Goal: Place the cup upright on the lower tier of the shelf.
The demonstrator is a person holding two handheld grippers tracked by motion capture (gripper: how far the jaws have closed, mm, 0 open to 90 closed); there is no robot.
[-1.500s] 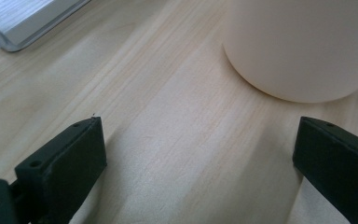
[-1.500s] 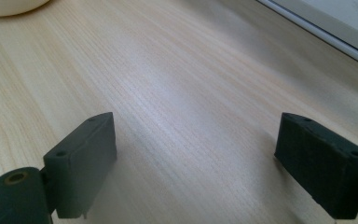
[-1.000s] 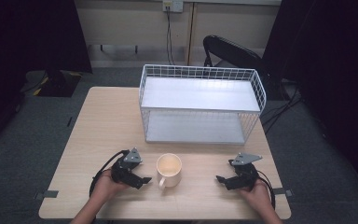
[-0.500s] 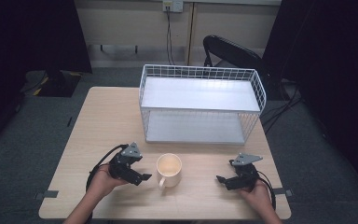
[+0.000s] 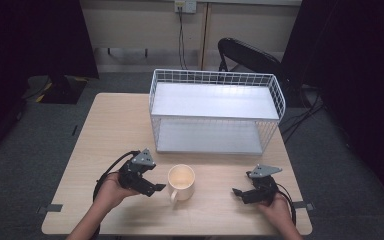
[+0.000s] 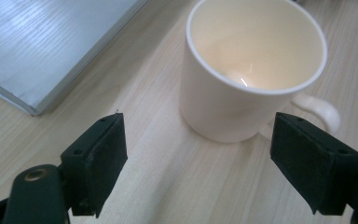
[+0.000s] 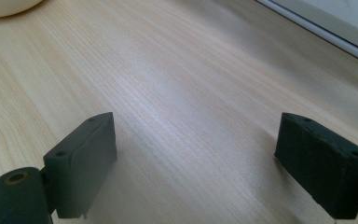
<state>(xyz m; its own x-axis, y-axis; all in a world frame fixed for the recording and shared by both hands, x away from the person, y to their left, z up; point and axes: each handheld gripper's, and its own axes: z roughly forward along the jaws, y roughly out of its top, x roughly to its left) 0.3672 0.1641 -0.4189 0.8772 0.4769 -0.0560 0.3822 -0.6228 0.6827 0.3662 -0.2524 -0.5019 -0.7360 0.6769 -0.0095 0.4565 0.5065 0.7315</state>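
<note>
Flanking the mug (image 5: pixel 181 181) (handle partly hidden), left claw (image 5: pixel 152 183) and right claw (image 5: pixel 240 194), both spread.

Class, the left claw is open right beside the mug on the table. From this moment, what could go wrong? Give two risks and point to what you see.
1. The left claw is open with the mug ahead of its jaws, not between them. Closing too early could nudge or tip the mug instead of gripping it.
2. The mug's handle sits next to one jaw in the left gripper view; that jaw might catch it and twist the mug.
</note>
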